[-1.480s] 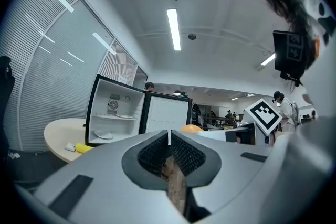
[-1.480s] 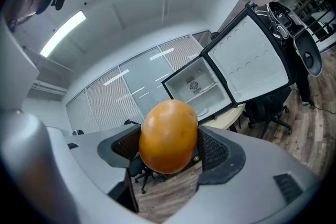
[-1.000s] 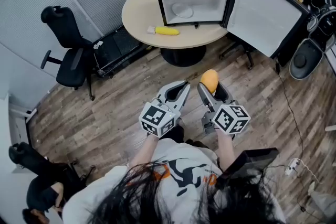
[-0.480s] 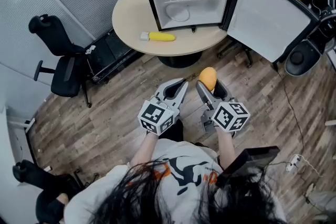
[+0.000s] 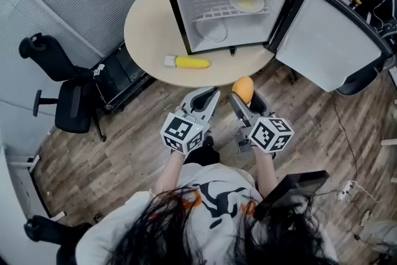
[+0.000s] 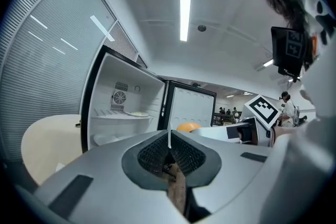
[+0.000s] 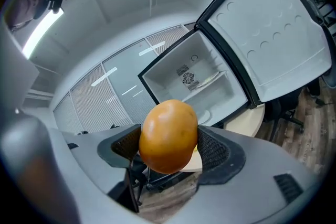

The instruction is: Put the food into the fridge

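the right gripper (image 5: 244, 96) has its fingers clamped on a roundish orange fruit (image 7: 169, 136), which sits upright between the pads and bulges above them; whether it is a mango or an orange is hard to say. the left gripper (image 5: 208, 95) holds nothing, its fingers pressed together tip to tip. the open fridge (image 5: 180, 15) lies straight ahead of the right fingers, up on the counter (image 5: 149, 28), its door (image 5: 329, 40) swung wide to their right, so the fruit likely only needs carrying forward and up. a yellow food item (image 5: 191, 62) lies on the counter ahead of the left fingers, long axis crosswise to them, nearer that gripper. a plate (image 5: 247, 2) rests on the wire shelf (image 5: 214, 12); what is on it is unclear, and the fruit hides the right fingertips from above
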